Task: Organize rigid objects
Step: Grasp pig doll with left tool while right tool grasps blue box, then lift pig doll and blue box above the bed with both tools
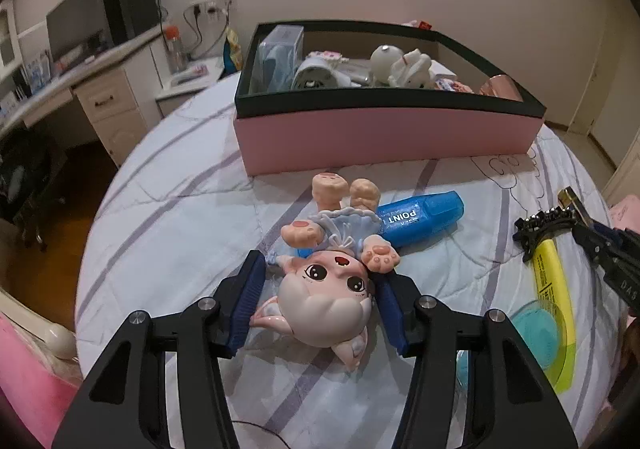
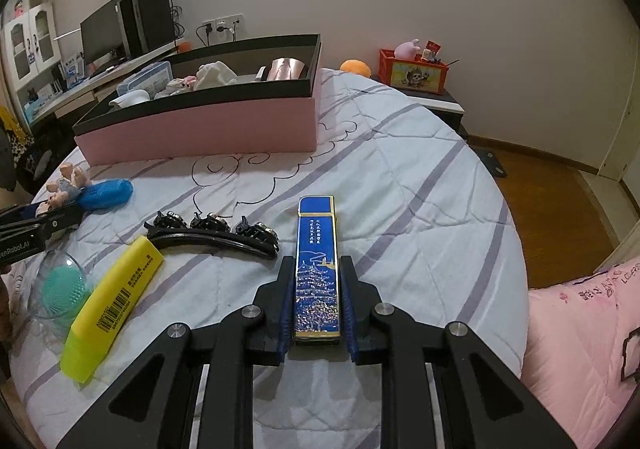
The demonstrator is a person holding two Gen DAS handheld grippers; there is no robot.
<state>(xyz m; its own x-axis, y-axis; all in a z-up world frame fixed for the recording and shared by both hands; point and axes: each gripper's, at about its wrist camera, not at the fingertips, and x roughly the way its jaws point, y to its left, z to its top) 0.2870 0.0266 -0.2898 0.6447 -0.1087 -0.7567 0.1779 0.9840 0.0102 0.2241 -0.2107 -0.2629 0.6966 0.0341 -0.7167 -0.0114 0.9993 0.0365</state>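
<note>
A pink cat doll in a blue dress lies on the bed, its head between the pads of my left gripper, which is open around it with a gap on the left side. A blue highlighter lies behind the doll. My right gripper is shut on a flat blue-and-gold lighter, resting on the quilt. The pink storage box with a dark rim stands at the far side and holds several items; it also shows in the right wrist view.
A yellow highlighter, a black hair clip and a teal brush in a clear dish lie between the grippers. A desk with a monitor stands left. A nightstand with a red crate stands beyond the bed.
</note>
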